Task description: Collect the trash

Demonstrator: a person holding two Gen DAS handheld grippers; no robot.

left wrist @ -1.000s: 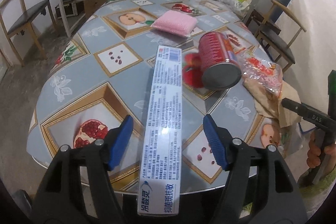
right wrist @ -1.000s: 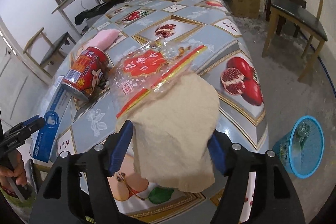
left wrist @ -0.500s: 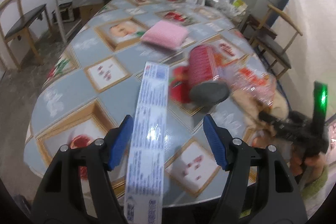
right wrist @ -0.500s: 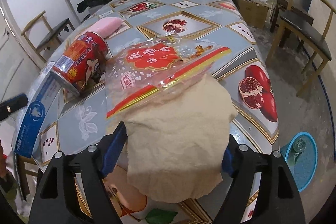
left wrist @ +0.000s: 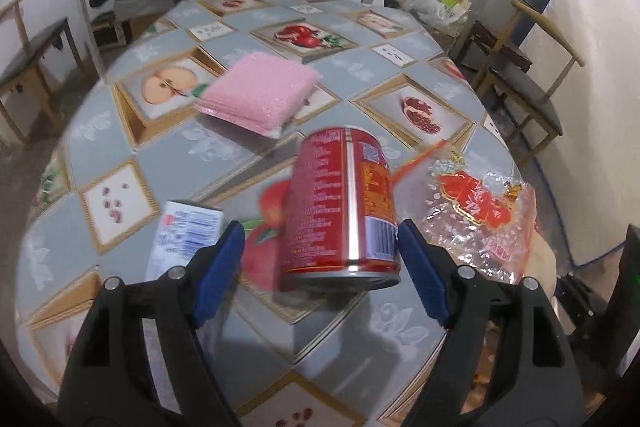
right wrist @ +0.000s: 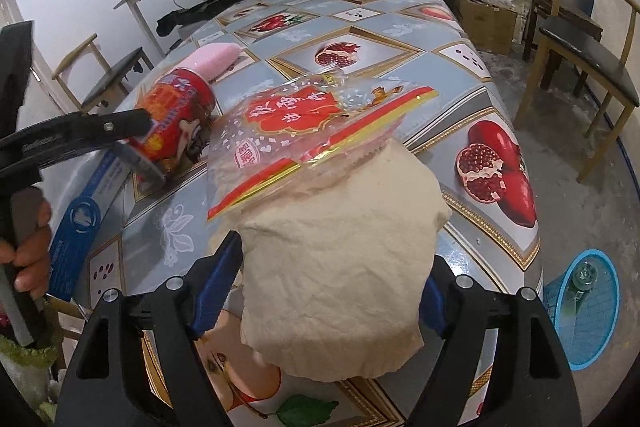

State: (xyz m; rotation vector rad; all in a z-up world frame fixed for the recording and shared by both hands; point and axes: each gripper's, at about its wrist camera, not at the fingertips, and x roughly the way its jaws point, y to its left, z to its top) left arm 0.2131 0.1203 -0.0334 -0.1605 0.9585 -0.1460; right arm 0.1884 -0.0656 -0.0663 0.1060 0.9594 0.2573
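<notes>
A red drink can [left wrist: 342,211] lies on its side on the table, between the open fingers of my left gripper [left wrist: 320,271]; whether the pads touch it I cannot tell. The can also shows in the right wrist view [right wrist: 178,115]. A crumpled beige paper [right wrist: 340,279] lies between the open fingers of my right gripper [right wrist: 328,291], overlapped by a clear red-printed plastic wrapper [right wrist: 304,131]. A blue-and-white toothpaste box [left wrist: 180,235] lies left of the can.
A pink sponge [left wrist: 256,93] lies beyond the can. A blue waste basket [right wrist: 586,307] stands on the floor right of the table [right wrist: 400,39]. Chairs stand on both sides. A shelf frame stands behind the table.
My left gripper has moved right and forward from over the toothpaste box to around the can. My right gripper has moved a little forward over the beige paper.
</notes>
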